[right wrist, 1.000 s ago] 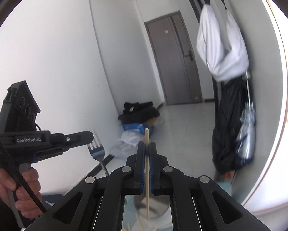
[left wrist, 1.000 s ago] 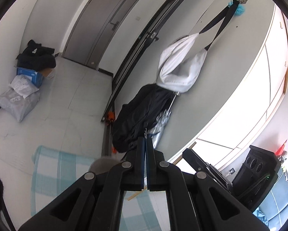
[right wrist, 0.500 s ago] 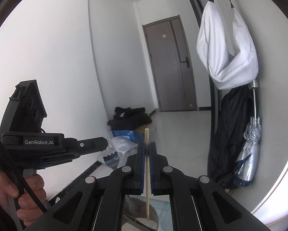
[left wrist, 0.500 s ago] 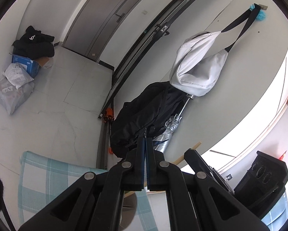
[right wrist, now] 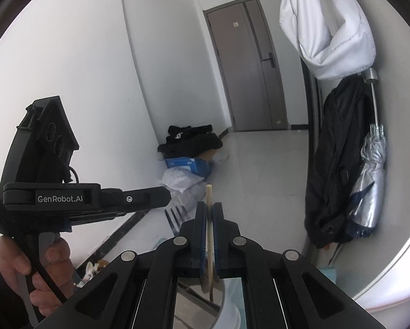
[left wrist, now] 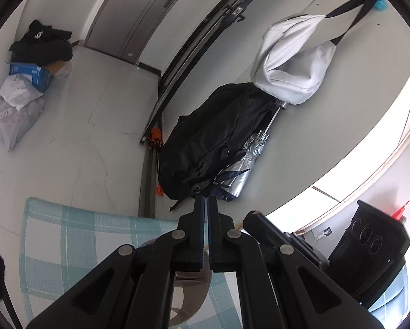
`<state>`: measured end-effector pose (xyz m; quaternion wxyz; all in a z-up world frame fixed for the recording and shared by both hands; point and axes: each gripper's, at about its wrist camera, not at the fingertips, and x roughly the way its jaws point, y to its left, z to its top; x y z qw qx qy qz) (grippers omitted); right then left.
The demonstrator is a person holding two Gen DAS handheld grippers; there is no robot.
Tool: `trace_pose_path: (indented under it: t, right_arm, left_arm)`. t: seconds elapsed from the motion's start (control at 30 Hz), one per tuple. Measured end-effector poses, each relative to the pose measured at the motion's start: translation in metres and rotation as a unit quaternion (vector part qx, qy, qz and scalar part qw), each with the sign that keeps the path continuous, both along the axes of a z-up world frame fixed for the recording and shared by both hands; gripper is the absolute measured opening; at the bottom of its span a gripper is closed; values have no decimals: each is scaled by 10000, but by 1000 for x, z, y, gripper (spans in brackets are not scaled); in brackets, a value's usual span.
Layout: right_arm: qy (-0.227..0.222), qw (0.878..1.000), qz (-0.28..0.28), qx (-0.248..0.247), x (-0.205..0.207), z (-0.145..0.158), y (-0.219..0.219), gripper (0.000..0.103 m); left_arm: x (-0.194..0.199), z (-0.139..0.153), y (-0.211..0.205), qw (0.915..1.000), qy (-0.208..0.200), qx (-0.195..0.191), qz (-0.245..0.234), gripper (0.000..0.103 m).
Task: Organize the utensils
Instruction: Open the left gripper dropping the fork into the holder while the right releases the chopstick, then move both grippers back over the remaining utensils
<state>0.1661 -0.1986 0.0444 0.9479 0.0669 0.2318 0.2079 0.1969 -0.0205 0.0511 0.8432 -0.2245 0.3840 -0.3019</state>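
Both claws (left wrist: 205,205) (right wrist: 209,211) closed, side by side

Pale wooden chopstick (right wrist: 209,219) upright; metal fork (right wrist: 174,218) left of it.

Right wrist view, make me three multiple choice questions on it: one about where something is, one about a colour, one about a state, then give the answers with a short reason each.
1. Where does the white bag hang?
A. On the wall at the right, above the black garment
B. On the door handle
C. On the floor by the blue box

2. What colour is the cloth under the metal holder, seen in the left wrist view?
A. Red and black stripes
B. Light blue and white check
C. Plain yellow

3. What sits between the fingers of the right gripper?
A. Nothing
B. A spoon
C. A wooden chopstick

Answers:
1. A: the bag hangs high at the right over the black garment.
2. B: the checked cloth shows pale blue and white squares.
3. C: the chopstick stands upright between the closed fingers.
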Motion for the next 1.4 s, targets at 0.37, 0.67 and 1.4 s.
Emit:
trace_pose_path:
  t: [0.37,0.67,1.4]
  right_arm:
    - [376,9992,-84,42,-20,-11,-8,33]
    - [322,9985,-437,6,-63,3,-3,64]
    - [485,9931,-780,-730,-168,-32,37,90]
  left_arm:
    - [-33,16,31,9950,-213,460,859,63]
    - [-91,19,48,9792,-452,1177,1588,84]
    - [-202,-42,53,9456,-593,2173,2348,102]
